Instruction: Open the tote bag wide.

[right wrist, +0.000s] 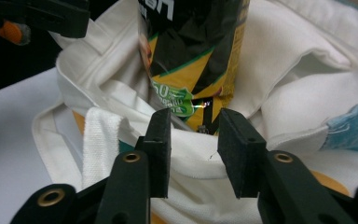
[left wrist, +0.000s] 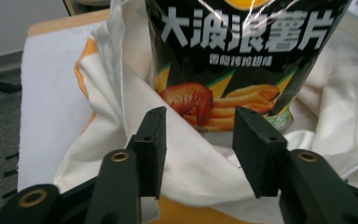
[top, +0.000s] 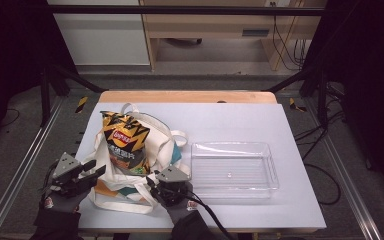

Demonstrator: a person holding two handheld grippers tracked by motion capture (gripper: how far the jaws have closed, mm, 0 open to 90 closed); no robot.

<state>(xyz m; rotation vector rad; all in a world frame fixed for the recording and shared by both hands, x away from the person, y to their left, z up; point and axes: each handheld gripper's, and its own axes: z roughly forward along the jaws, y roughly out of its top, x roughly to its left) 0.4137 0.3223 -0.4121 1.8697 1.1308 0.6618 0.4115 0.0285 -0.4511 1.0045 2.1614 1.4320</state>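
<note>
Bagging step: chip bag (top: 125, 142) stands half inside tote bag (top: 130, 192) beside clear tray (top: 235, 170). Left gripper (top: 92, 170), right gripper (top: 152, 181): jaws spread, holding nothing. Regrip rim evenly, lift gently.

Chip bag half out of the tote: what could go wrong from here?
1. The chip bag lies only partly in the tote bag; with both tools open, the cloth mouth may sag and grip it again.
2. The left tool and right tool both straddle the tote's rim; closing could pinch cloth and drag the whole tote.
3. The clear tray sits close by the right tool; a swing could knock it.
</note>
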